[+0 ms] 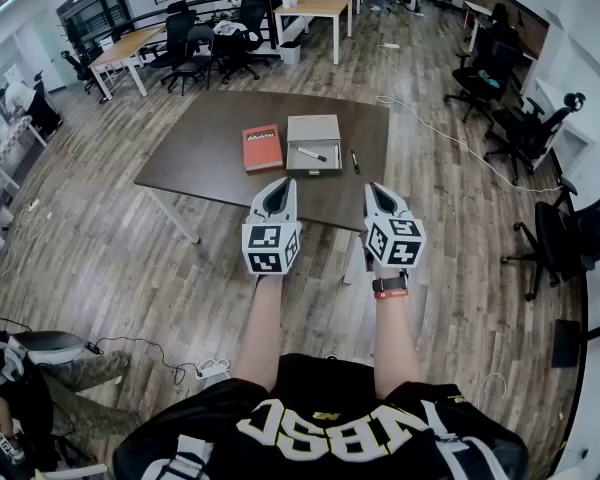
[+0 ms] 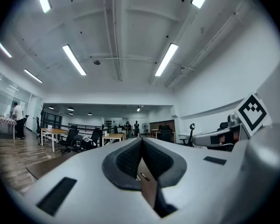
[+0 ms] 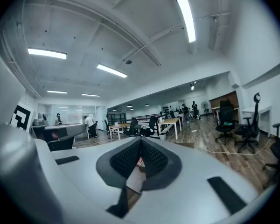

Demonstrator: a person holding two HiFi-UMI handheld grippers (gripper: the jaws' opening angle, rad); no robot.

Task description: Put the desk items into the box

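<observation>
On the brown table (image 1: 200,158) lie an orange-red book (image 1: 262,148) and, just right of it, an open grey box (image 1: 313,143) with a white pen (image 1: 312,154) inside. A black marker (image 1: 355,161) rests on the table to the right of the box. My left gripper (image 1: 283,183) hovers over the table's near edge, short of the book and box, shut and empty. My right gripper (image 1: 376,188) is level with it, near the marker, also shut with nothing in it. In the gripper views the left gripper (image 2: 141,141) and the right gripper (image 3: 140,141) show their dark pads meeting at the tips.
Black office chairs (image 1: 525,128) stand at the right, and more chairs and wooden desks (image 1: 315,6) at the back. A white cable (image 1: 450,133) runs across the wood floor. A person sits at the lower left (image 1: 40,388), by a power strip (image 1: 212,370).
</observation>
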